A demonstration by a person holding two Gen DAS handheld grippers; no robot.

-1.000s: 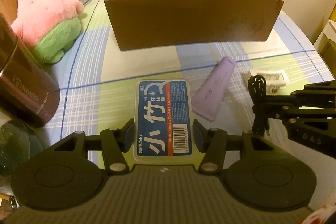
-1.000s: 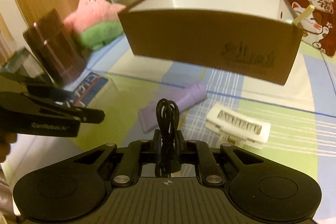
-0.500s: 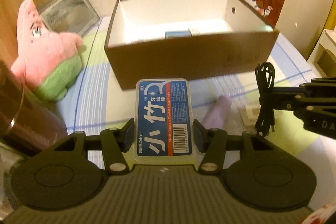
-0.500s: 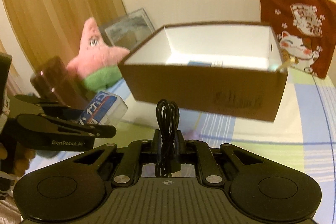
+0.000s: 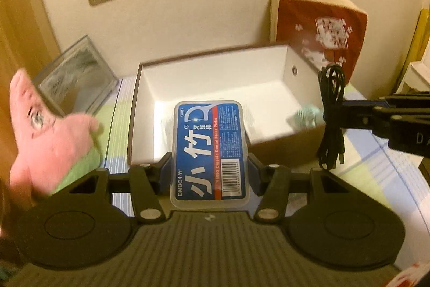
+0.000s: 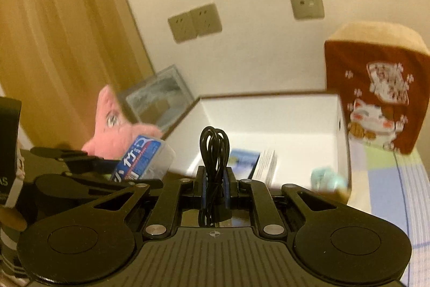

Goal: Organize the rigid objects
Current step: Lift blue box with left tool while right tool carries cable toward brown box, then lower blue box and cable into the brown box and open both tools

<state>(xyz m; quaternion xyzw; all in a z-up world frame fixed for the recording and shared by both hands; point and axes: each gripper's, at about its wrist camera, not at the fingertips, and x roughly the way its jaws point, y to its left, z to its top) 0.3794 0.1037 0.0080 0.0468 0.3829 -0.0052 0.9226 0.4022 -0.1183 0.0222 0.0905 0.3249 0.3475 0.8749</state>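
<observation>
Brown cardboard box (image 5: 282, 152), white inside, open-topped on checked counter (image 5: 376, 179). Left tool (image 5: 209, 168) clamps floss-pick case (image 5: 209, 149) by both sides, above box front edge. Right tool (image 6: 214, 179) pinched tight on coiled black cable (image 6: 214, 152), loop upright, before box.

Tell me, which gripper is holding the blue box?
The left gripper clamps the blue floss pick box. The right gripper pinches a coiled black cable instead.

Dim amber indoor light (fisheye-bent edges), with motion-blurred backgrounds.
</observation>
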